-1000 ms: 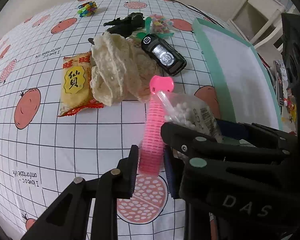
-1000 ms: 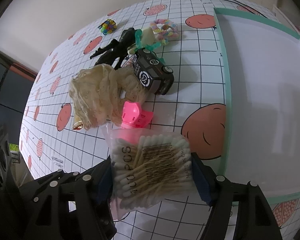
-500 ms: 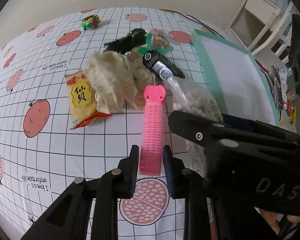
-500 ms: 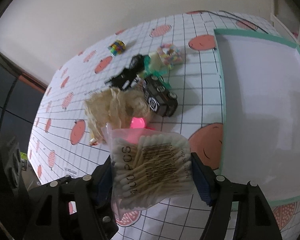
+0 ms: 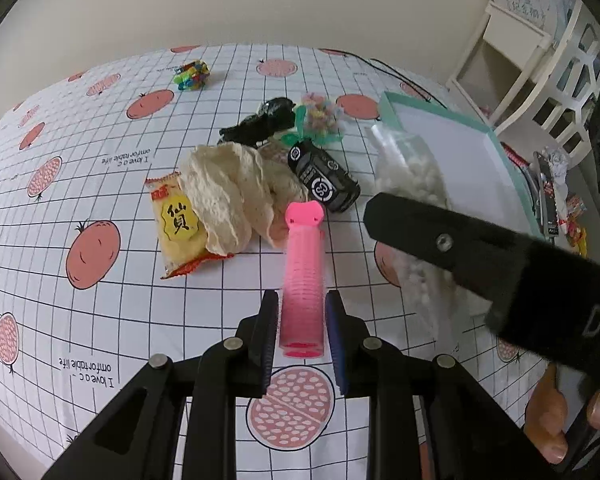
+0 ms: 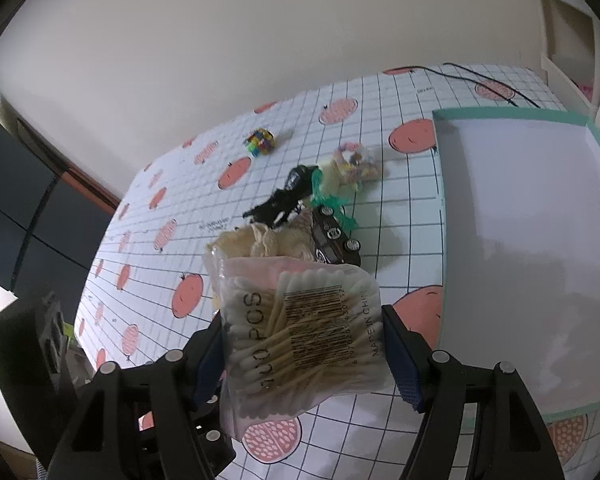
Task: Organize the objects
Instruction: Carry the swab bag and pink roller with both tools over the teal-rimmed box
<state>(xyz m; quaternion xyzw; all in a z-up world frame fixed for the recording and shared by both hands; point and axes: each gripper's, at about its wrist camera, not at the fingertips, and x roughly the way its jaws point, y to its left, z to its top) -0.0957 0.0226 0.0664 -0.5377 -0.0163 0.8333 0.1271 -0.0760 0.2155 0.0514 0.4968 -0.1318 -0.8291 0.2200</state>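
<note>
Left wrist view: your left gripper point(image 5: 302, 326) has its fingers point(image 5: 266, 332) nearly together, clamped on the near end of a ribbed pink plastic hair roller point(image 5: 302, 280), which sticks out away from you, lifted off the desk point(image 5: 100, 320) with its white grid cloth printed with red fruit. Just right of it, your right gripper point(image 6: 302, 354) crosses the picture as a blurred black bar, with your hand point(image 5: 568, 420) behind it at the lower right. That gripper's fingers point(image 6: 400, 360) stand fairly wide, pressed on both sides of a clear plastic bag of wooden-stemmed cotton swabs point(image 6: 300, 328), held up above the desk.

Beyond the roller, a crumpled cream lace cloth point(image 5: 232, 196) lies on the desk, overlapping the right edge of a yellow rice-cracker packet point(image 5: 178, 226) on its left. Just right of the cloth sits a black toy car point(image 5: 324, 178). Farther on, a black toy figure point(image 5: 260, 124) lies touching the cloth's far edge, and beside it on the right is a small bag of pastel beads with green trim point(image 5: 320, 118). At the far left, well apart from the pile, sits a small multicoloured block toy point(image 5: 190, 74).

To the right, a shallow white tray with a mint-green rim point(image 6: 440, 200) rests on the desk, its floor bare. A thin black cable point(image 6: 484, 82) runs along the far edge of the desk behind the tray.
</note>
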